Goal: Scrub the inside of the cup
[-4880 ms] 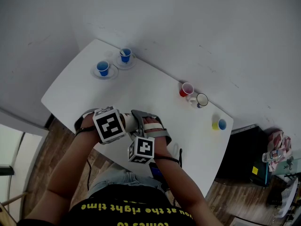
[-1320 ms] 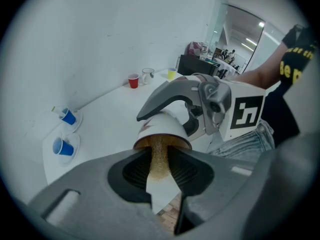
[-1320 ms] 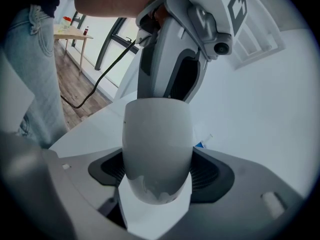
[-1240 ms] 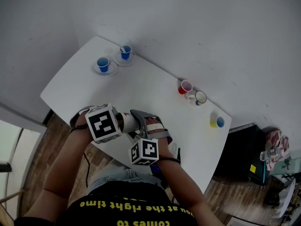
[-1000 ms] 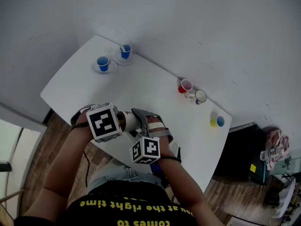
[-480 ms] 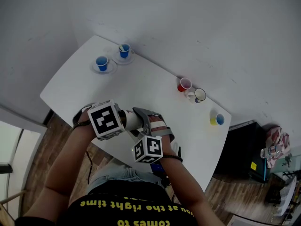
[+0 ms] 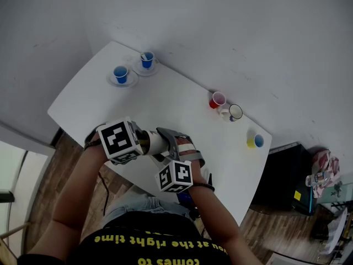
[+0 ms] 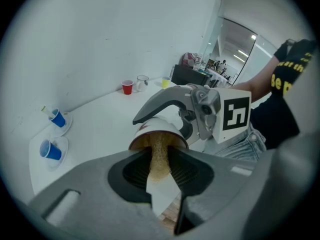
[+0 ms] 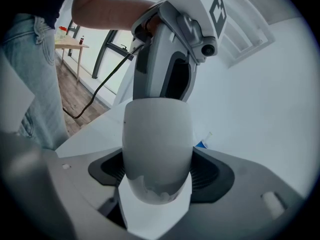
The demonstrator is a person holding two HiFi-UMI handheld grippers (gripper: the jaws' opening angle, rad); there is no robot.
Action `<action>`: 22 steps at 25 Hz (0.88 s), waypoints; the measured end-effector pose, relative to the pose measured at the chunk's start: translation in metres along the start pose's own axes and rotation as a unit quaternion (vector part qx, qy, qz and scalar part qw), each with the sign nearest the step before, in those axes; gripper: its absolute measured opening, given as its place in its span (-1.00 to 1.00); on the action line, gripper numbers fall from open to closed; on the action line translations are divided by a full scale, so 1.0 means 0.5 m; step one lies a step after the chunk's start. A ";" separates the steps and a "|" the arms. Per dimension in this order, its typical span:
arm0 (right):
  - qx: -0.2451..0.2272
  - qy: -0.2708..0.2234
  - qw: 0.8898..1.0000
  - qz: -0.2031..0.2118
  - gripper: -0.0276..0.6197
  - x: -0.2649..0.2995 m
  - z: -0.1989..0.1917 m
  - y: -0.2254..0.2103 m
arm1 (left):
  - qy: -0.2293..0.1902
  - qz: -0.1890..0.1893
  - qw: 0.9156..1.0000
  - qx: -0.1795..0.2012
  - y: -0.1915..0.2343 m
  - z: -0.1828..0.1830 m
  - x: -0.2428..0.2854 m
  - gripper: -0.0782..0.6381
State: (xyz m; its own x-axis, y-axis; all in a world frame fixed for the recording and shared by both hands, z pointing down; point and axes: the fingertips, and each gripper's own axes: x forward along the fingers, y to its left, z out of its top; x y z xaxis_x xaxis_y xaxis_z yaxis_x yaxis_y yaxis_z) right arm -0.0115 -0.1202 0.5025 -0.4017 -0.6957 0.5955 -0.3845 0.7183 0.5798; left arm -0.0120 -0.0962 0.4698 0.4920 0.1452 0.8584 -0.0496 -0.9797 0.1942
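**Cup (image 9: pixel 157 144): scrubbing looks to be in hand**

It lies sideways at the near edge of the desk (image 7: pixel 165 101), lower centre of the head view, with the right hand-held gripper (image 9: pixel 157 174) pinching its body. The left hand-held gripper (image 8: pixel 160 169) pinches a tan scrub pad (image 8: pixel 159 154) pushed into its mouth. The next move probably calls for rubbing round the wall. Only the left gripper view shows the pad inside.

White cup (image 9: pixel 157 149) is clamped in the right gripper (image 9: pixel 157 176), pads on both sides, base toward the camera. The left gripper (image 9: pixel 172 59) sits at the cup's far end. White table (image 9: pixel 250 129) is below. A blue item (image 9: pixel 201 144) behind is probably another cup, mostly hidden.
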 end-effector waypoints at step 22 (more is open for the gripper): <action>0.018 0.007 1.000 -0.007 0.27 -0.006 -0.021 -0.015 | -0.008 0.014 1.000 0.000 -0.008 0.001 -0.035 -0.51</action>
State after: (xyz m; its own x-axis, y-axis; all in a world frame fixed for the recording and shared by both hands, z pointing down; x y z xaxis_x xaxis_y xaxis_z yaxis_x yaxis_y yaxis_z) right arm 0.0014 -0.1237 0.5024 -0.3835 -0.7061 0.5953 -0.4194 0.7074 0.5689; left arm -0.0199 -0.0949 0.4539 0.5034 0.1152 0.8563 -0.0645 -0.9833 0.1701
